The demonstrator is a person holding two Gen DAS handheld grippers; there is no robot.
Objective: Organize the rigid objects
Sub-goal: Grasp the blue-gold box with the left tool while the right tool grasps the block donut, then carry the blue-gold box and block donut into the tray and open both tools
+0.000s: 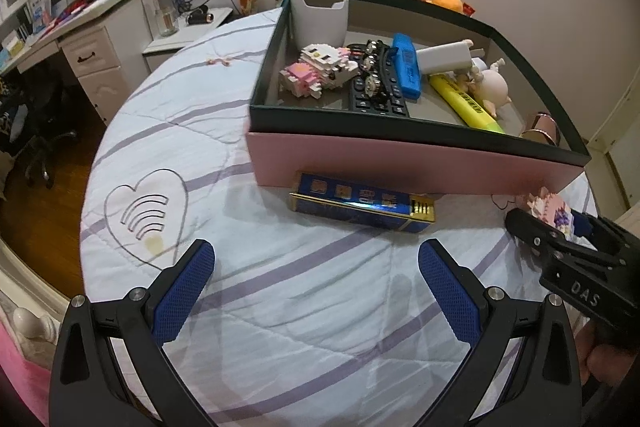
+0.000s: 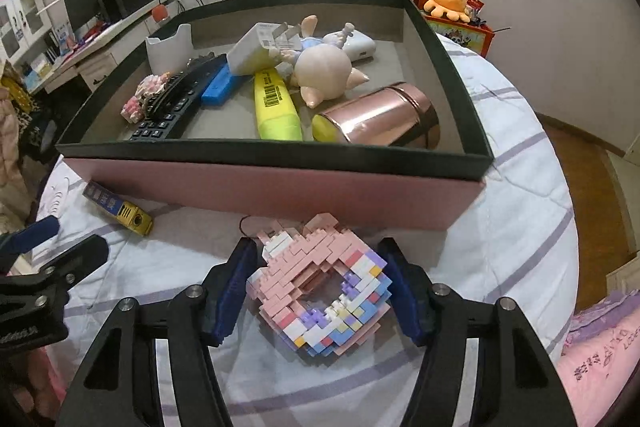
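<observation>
Brick model (image 2: pixel 320 291), pink and pastel, lies on the quilt (image 2: pixel 500 247) just before the pink box (image 2: pixel 280 187), between the right gripper (image 2: pixel 320 291) fingers, which seem to touch its sides, though contact is hard to confirm. Left gripper (image 1: pixel 316 267) hovers spread wide, near a blue-gold pack (image 1: pixel 362 205).

tongs (image 2: pixel 322 291) gripping brick model (image 2: pixel 320 291), pink box (image 2: pixel 272 187)
</observation>
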